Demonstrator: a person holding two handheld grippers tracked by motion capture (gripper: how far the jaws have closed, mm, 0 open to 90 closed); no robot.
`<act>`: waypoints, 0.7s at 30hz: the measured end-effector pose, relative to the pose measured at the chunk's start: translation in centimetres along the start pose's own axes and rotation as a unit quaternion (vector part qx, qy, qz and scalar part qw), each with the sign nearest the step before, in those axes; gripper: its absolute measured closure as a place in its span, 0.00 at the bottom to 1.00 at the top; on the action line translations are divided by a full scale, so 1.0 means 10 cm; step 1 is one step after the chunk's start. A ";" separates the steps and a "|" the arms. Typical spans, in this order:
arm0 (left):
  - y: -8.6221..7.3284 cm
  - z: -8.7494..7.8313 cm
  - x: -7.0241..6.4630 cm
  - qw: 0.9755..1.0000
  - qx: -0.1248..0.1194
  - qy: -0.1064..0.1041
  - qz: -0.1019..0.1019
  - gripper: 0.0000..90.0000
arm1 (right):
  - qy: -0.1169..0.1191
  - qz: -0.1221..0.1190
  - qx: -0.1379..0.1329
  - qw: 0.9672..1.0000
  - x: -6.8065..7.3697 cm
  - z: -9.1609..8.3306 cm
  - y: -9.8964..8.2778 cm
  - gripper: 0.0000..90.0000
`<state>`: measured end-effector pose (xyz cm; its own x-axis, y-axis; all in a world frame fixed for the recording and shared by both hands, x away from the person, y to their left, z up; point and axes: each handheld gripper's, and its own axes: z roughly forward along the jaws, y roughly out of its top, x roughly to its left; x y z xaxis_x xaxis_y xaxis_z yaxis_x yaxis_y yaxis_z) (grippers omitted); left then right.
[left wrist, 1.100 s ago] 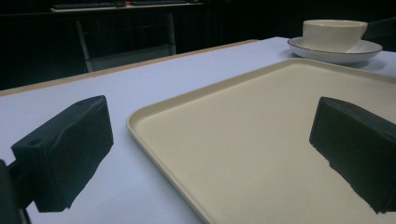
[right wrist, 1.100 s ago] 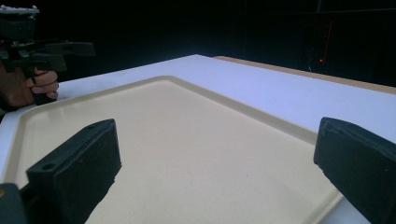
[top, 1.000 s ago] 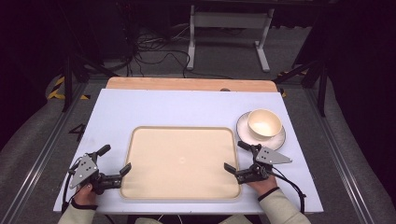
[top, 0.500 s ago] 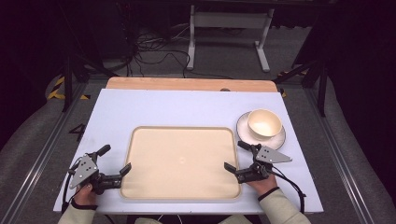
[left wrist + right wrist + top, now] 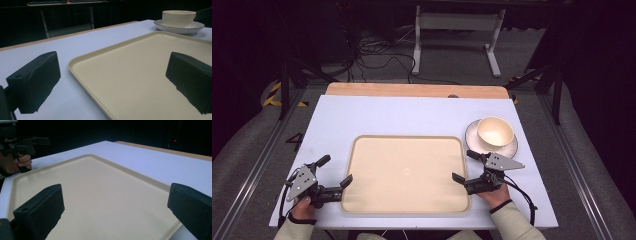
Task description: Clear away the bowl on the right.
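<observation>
High view: tray [image 5: 404,172] centred; both hand-held grippers agape beside it.

1. Left gripper [image 5: 334,175]: black frame, blocky black jaws, grey three-cornered plate on top.
2. Right gripper [image 5: 464,165]: the same black build, grey plate, black cable trailing behind.
3. Cream sleeves [image 5: 512,222] cover both forearms.

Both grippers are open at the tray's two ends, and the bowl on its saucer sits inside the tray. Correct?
Not quite. The bowl on its saucer sits on the table beyond the tray's right end, as the high view shows. The left gripper and right gripper are open at its ends.
</observation>
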<state>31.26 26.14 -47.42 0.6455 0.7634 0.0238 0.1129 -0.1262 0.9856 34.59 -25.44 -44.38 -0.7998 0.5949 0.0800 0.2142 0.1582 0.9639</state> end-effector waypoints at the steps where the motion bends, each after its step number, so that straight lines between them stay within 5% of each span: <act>1: 0.00 0.00 0.00 1.000 0.000 0.000 -0.001 0.00 | 0.001 0.001 0.001 1.000 0.00 0.00 0.02 0.01; 21: 0.00 0.00 0.00 1.000 -0.001 0.000 0.000 0.00 | 0.005 -0.035 -0.082 0.996 0.10 -0.14 0.32 0.01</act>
<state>31.28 26.12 -47.43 0.6448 0.7640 0.0231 0.1124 -0.1247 0.9858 33.68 -25.44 -40.86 -0.8147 0.5797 0.0130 0.0639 0.0675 0.9957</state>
